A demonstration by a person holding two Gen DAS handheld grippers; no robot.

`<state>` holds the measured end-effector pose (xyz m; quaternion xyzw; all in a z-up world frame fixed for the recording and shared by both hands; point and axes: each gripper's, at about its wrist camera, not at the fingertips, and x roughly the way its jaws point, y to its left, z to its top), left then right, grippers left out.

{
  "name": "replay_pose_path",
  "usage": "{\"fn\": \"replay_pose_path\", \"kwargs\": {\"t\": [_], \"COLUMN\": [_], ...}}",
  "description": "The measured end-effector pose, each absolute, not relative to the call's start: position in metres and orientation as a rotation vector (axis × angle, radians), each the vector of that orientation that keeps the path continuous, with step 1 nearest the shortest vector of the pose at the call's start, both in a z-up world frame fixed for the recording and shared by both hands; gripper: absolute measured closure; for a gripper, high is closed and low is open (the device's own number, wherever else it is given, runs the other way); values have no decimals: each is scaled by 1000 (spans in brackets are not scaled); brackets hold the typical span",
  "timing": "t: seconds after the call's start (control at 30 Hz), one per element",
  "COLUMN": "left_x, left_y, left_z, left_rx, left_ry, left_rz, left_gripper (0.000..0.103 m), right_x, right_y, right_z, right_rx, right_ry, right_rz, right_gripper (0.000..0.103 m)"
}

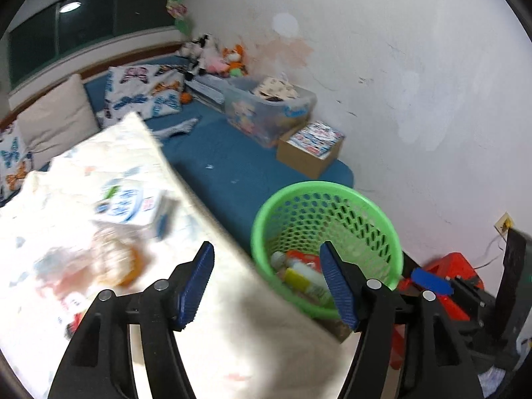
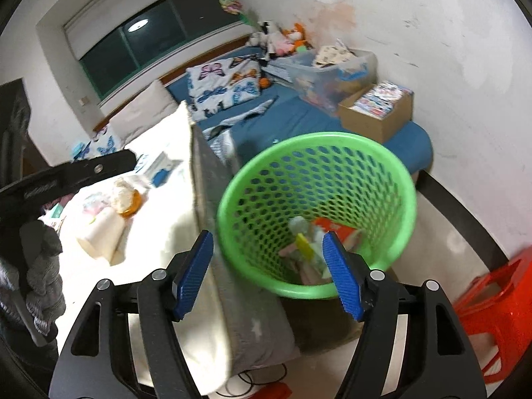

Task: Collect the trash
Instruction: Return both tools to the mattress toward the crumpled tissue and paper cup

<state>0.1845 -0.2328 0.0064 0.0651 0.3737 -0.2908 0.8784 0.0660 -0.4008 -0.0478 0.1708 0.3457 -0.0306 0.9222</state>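
Trash [image 2: 311,249] fills green basket [image 2: 395,179] (both jaws empty, apart).

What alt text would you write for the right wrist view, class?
The open right gripper hangs empty over a green basket holding trash, beside a white bed where a carton and wrappers remain.

One green basket [image 2: 332,179]; two butterfly pillows [image 1: 146,94] – one cardboard box [image 1: 311,153]
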Motion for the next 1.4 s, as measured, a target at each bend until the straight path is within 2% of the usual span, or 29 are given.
{"fn": "replay_pose_path", "kwargs": {"t": [0.33,0.77,0.97,1.4], "left_x": [170,174,170,176], "left_y": [-124,5,30,61], "left_z": [9,-16,-28,-47], "left_rx": [78,-44,-84,-130], "left_ry": [769,828,843,879], "left_rz": [-445,-258,-220,-175], "left_gripper": [39,39,39,39], "right_x": [87,146,184,259], "right_y": [-338,-261,-228,-190], "right_z": [-33,-29,-32,-53], "right_rx": [282,222,177,113], "right_ry": [720,765,780,846], "right_rz": [51,180,229,236], "right_gripper": [33,33,33,42]}}
